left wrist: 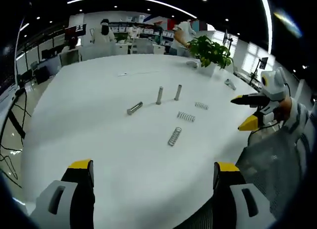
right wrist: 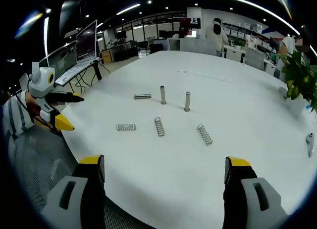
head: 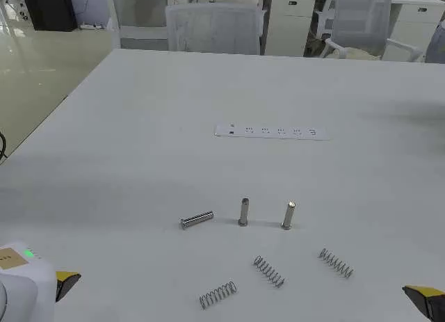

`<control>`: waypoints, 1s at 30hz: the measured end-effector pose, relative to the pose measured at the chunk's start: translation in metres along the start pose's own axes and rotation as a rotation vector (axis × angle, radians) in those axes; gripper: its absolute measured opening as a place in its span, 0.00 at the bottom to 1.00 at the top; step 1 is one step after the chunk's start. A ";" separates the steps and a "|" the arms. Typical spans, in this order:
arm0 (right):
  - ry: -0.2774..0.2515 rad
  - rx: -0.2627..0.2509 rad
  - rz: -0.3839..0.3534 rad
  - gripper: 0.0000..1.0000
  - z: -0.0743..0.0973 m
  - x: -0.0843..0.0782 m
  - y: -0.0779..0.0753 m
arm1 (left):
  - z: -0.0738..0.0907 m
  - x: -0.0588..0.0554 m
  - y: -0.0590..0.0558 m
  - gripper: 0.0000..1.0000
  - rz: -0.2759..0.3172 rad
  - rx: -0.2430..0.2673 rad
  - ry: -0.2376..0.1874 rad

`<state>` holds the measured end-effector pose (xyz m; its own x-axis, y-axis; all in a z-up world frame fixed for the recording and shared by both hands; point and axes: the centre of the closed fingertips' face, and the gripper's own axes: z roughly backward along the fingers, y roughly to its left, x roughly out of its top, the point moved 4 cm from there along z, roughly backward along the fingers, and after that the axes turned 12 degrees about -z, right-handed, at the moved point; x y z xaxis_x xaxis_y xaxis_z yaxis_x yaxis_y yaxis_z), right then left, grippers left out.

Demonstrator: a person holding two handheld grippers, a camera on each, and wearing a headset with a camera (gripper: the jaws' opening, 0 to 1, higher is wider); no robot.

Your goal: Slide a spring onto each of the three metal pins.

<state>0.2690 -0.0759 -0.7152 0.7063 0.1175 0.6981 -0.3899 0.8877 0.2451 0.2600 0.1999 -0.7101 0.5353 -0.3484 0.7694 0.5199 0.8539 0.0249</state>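
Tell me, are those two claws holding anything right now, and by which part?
Nothing. The left gripper and right gripper are both open and empty; the springs and pins rest untouched on the table.

The left tool (left wrist: 153, 165) has its yellow-tipped jaws spread wide apart and points forward, held low on the person's left. The right tool (right wrist: 165, 161) is spread just as wide, held low on the right, with a striped sleeve (left wrist: 298, 121) behind it.
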 end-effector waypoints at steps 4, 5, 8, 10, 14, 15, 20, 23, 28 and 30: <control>0.002 -0.006 0.001 0.99 0.000 0.000 -0.001 | 0.000 0.000 0.002 0.98 0.002 0.012 0.002; 0.001 -0.007 0.000 0.99 0.000 0.000 -0.002 | 0.001 0.000 0.002 0.98 0.000 0.014 0.004; 0.000 -0.009 -0.003 0.99 0.000 0.001 -0.002 | 0.001 -0.002 0.002 0.98 -0.011 0.016 0.016; 0.002 -0.012 -0.004 0.99 0.000 0.000 -0.003 | 0.000 -0.003 0.001 0.98 -0.012 0.016 0.020; 0.014 -0.016 -0.010 0.99 0.001 -0.001 -0.003 | 0.000 -0.002 0.002 0.98 -0.005 0.026 0.007; 0.016 -0.016 -0.012 1.00 0.001 -0.001 -0.003 | 0.000 -0.002 0.003 0.98 -0.006 0.030 0.005; 0.021 -0.013 -0.003 1.00 0.000 -0.002 -0.002 | 0.000 -0.004 0.002 0.98 -0.018 0.025 0.014; 0.026 -0.017 0.005 1.00 -0.001 -0.002 -0.002 | -0.001 -0.006 0.003 0.98 -0.033 0.037 0.025; 0.029 -0.020 0.006 1.00 -0.001 -0.002 -0.002 | -0.001 -0.008 0.003 0.98 0.001 0.034 0.013; 0.028 -0.019 0.004 1.00 0.000 -0.002 -0.002 | -0.002 -0.010 0.004 0.98 -0.003 0.035 0.019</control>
<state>0.2687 -0.0776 -0.7172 0.7210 0.1333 0.6800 -0.3817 0.8954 0.2291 0.2582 0.2061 -0.7186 0.5468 -0.3582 0.7568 0.4979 0.8658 0.0500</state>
